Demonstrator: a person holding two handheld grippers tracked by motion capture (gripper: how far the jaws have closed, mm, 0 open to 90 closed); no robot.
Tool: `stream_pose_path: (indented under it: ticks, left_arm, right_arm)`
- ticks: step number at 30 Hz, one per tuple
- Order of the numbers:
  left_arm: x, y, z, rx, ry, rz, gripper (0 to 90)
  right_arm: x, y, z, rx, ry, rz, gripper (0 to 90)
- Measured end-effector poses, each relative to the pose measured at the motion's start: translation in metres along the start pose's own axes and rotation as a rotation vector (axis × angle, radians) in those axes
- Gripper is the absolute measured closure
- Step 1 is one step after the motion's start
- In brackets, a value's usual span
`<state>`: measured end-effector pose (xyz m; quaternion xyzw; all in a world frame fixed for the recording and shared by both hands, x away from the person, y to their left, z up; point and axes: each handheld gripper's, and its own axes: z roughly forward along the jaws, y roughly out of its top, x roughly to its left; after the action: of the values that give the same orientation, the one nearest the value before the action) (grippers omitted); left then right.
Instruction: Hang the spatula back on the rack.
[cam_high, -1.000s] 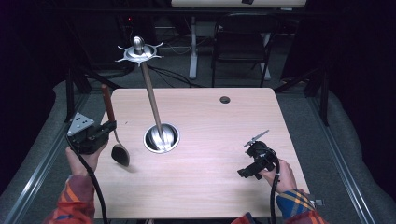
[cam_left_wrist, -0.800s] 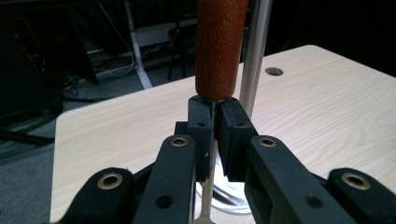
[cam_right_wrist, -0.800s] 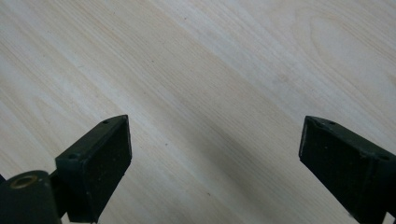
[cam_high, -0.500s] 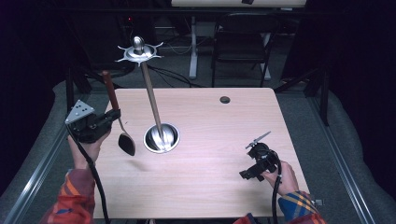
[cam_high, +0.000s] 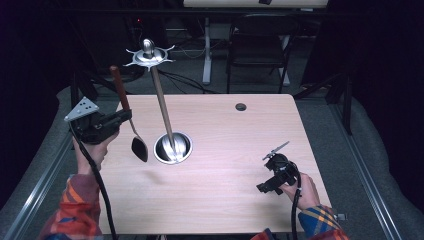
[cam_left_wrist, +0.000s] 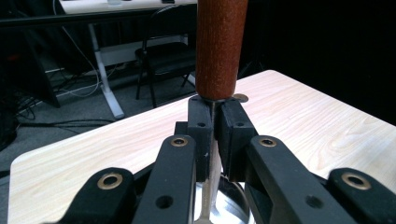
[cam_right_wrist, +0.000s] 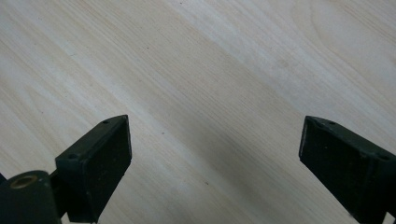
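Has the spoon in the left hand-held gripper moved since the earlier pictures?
Yes. The spoon has risen off the table and come nearer the round base of the stand, clamped in the left hand-held gripper.

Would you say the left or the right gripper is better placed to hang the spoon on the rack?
Left. The left gripper is shut on the spoon beside the rack; the right gripper, jaws open, holds nothing near the table's front edge.
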<state>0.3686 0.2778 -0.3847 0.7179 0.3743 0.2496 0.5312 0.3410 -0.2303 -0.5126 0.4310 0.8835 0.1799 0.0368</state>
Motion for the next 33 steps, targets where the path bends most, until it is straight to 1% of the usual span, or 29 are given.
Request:
stream_pose_path:
  ticks: [2, 3, 5, 7, 8, 11, 12, 15, 17, 19, 20, 22, 23, 24, 26, 28, 29, 31, 32, 33]
  left_arm:
    - [0.001, 0.001, 0.000, 0.007, -0.002, 0.002, 84.3]
    - [0.001, 0.002, 0.001, -0.001, -0.006, -0.001, 84.3]
    - [0.002, 0.004, 0.003, -0.002, -0.011, -0.001, 84.3]
    - [0.003, 0.006, 0.004, -0.004, -0.014, -0.001, 84.3]
    - [0.004, 0.008, 0.005, -0.006, -0.024, 0.003, 84.3]
    - [0.004, 0.009, 0.007, -0.006, -0.029, 0.006, 84.3]
    - [0.005, 0.010, 0.008, -0.002, -0.031, 0.006, 84.3]
    - [0.006, 0.011, 0.011, 0.000, -0.038, 0.003, 84.3]
    - [0.008, 0.011, 0.013, -0.002, -0.046, -0.003, 84.3]
    - [0.010, 0.011, 0.014, -0.006, -0.056, -0.010, 84.3]
    - [0.010, 0.012, 0.015, -0.006, -0.063, -0.010, 84.2]
    - [0.011, 0.012, 0.015, -0.009, -0.066, -0.010, 84.3]
    - [0.010, 0.013, 0.016, -0.015, -0.074, -0.010, 84.3]
    - [0.010, 0.013, 0.016, -0.014, -0.075, -0.007, 84.2]
    - [0.010, 0.014, 0.016, -0.015, -0.081, -0.005, 84.2]
    - [0.009, 0.015, 0.017, -0.014, -0.089, 0.004, 84.2]
    - [0.008, 0.016, 0.018, -0.009, -0.093, 0.008, 84.2]
    - [0.008, 0.016, 0.019, -0.009, -0.096, 0.005, 84.3]
    - [0.008, 0.016, 0.020, -0.006, -0.097, 0.003, 84.3]
    - [0.008, 0.016, 0.021, -0.002, -0.099, 0.006, 84.2]
  right_arm:
    - [0.000, 0.000, 0.000, 0.002, 0.007, -0.002, 8.9]
    - [0.000, 0.000, 0.000, -0.001, 0.008, 0.002, 8.9]
    - [0.000, 0.000, 0.000, 0.001, 0.005, 0.004, 8.9]
    - [-0.001, -0.001, 0.000, 0.004, -0.008, 0.003, 8.9]
    - [0.000, -0.001, 0.001, -0.001, -0.005, 0.006, 8.9]
    - [0.000, -0.001, 0.002, -0.004, 0.002, 0.008, 8.9]
    - [0.000, -0.001, 0.001, 0.008, -0.002, -0.001, 8.9]
    - [-0.001, -0.001, 0.001, 0.013, -0.009, -0.001, 8.9]
    - [-0.002, -0.001, 0.000, 0.023, -0.010, -0.009, 8.8]
    - [-0.001, -0.003, 0.001, 0.002, 0.000, 0.013, 8.8]
    - [-0.002, -0.003, 0.000, 0.016, -0.005, 0.004, 8.8]
    - [-0.003, -0.004, 0.000, 0.025, -0.003, -0.002, 8.8]
    - [-0.003, -0.005, -0.001, 0.022, -0.014, 0.010, 8.8]
    - [-0.003, -0.006, -0.001, 0.020, -0.017, 0.006, 8.8]
    - [-0.003, -0.007, -0.001, 0.013, 0.001, 0.020, 8.8]
    - [-0.003, -0.008, -0.001, 0.003, -0.006, 0.026, 8.8]
    - [-0.004, -0.009, -0.002, 0.014, -0.001, 0.019, 8.8]
    - [-0.004, -0.009, -0.002, 0.015, -0.001, 0.023, 8.8]
    - [-0.005, -0.010, -0.003, 0.023, -0.008, 0.013, 8.8]
    - [-0.004, -0.011, -0.002, 0.010, -0.006, 0.029, 8.8]
